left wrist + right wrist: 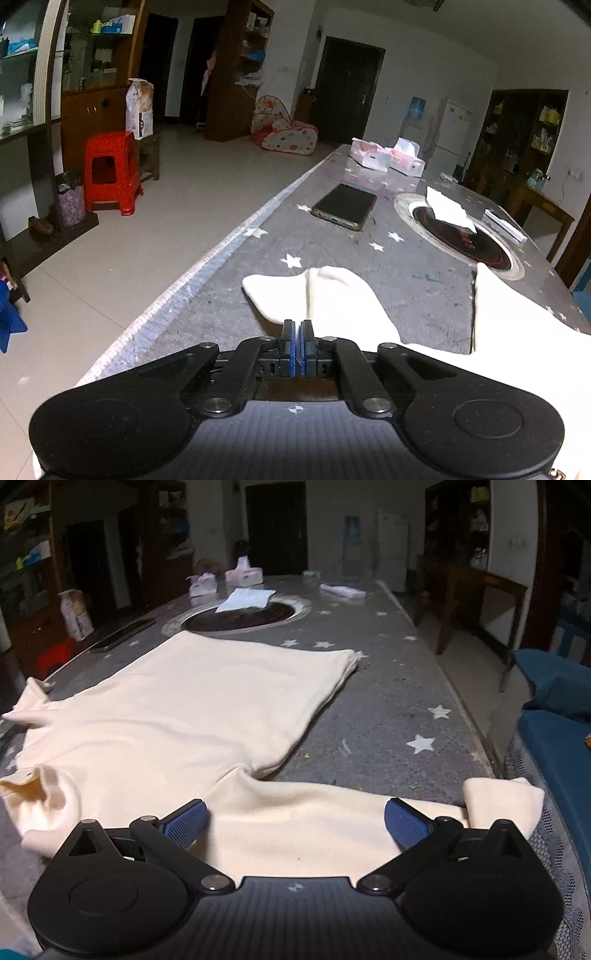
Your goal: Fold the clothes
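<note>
1. Your cream long-sleeved top [192, 709] lies spread on the star-patterned counter [388, 709]. Its body runs flat toward 12 o'clock in the right wrist view, and the hem stops just short of the round inset cooktop [243, 618].
2. Right hand-held gripper [295, 821]: its blue pads stand wide apart and grip nothing. It hovers over the near sleeve, which runs out toward 3 o'clock, cuff doubled back close to the counter edge. Straddling the sleeve like this suits a pinch on it, in my judgement.
3. Left hand-held gripper [297, 343]: pads pressed together. Cream cloth sits right at their tips, at 12 o'clock in the left wrist view. You cannot tell whether a fold is caught between them or just lies beyond.
4. The other sleeve juts out at 9 o'clock in the right wrist view. The collar end bunches at 8 o'clock, wrinkled and a little raised.
5. Stage: body flat and both sleeves out fits a garment laid out for folding. It fits equally one opened again between folds. The frames do not settle it.
6. Clutter to mind: a phone [344, 206] at 12 o'clock in the left wrist view, well apart from the cloth; a white tissue [245, 600] lying over the cooktop; tissue boxes [386, 157] at the far end.
</note>
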`<state>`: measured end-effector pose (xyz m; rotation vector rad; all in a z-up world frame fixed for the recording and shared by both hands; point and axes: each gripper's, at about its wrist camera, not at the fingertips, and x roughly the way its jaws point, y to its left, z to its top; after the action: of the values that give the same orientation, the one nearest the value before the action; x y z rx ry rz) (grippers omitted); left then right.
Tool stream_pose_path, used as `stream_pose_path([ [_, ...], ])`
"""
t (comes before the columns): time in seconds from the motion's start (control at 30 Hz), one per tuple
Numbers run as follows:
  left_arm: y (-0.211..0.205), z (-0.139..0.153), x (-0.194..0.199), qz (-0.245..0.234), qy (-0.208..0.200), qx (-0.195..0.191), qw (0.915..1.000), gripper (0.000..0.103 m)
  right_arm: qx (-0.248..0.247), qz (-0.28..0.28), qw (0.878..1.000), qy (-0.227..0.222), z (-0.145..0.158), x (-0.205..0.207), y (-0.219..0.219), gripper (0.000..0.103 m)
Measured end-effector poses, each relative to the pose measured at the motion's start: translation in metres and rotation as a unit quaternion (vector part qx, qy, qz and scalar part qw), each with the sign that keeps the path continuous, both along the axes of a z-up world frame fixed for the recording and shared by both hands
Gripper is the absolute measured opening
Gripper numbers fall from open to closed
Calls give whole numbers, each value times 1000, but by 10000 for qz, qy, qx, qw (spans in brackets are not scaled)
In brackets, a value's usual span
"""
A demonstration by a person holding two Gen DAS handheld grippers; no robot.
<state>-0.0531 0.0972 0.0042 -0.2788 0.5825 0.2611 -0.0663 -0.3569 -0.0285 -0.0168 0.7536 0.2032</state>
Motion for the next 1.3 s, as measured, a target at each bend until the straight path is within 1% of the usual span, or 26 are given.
stream_pose_path([
  [0.13, 2, 5, -3, 111, -66, 84, 9999, 2, 383, -77, 9992, 114, 7, -6, -12, 103],
  [0.27, 7, 5, -13, 253, -23, 134, 9996, 2, 492, -322, 9982, 107, 12, -18, -26, 103],
  [0.37, 12, 1, -22, 338, 73, 129, 9993, 2, 396, -428, 9982, 151, 10, -25, -31, 103],
  [0.47, 16, -4, -27, 396, 199, 110, 9990, 2, 177, -536, 9983, 175, 5, -22, -35, 103],
  [0.67, 15, -7, -27, 397, 276, 95, 9988, 2, -254, -715, 9971, 93, -1, 6, -43, 103],
  [0.87, 15, -9, -27, 452, 324, 97, 9984, 3, -269, -601, 9978, 25, -4, 31, -56, 103],
  [1.03, 16, -9, -30, 559, 402, 115, 9976, 3, -341, -479, 9983, -46, -6, 51, -52, 103],
  [1.13, 13, -3, -36, 526, 371, 239, 9976, 5, -382, -240, 9989, -113, 1, 47, -38, 103],
  [1.2, 9, 3, -39, 405, 354, 293, 9981, 6, -402, -27, 9990, -181, 7, 42, -27, 103],
  [1.3, -3, 9, -46, -37, 371, 301, 9988, 9, -432, 294, 9982, -283, 16, 34, -11, 103],
])
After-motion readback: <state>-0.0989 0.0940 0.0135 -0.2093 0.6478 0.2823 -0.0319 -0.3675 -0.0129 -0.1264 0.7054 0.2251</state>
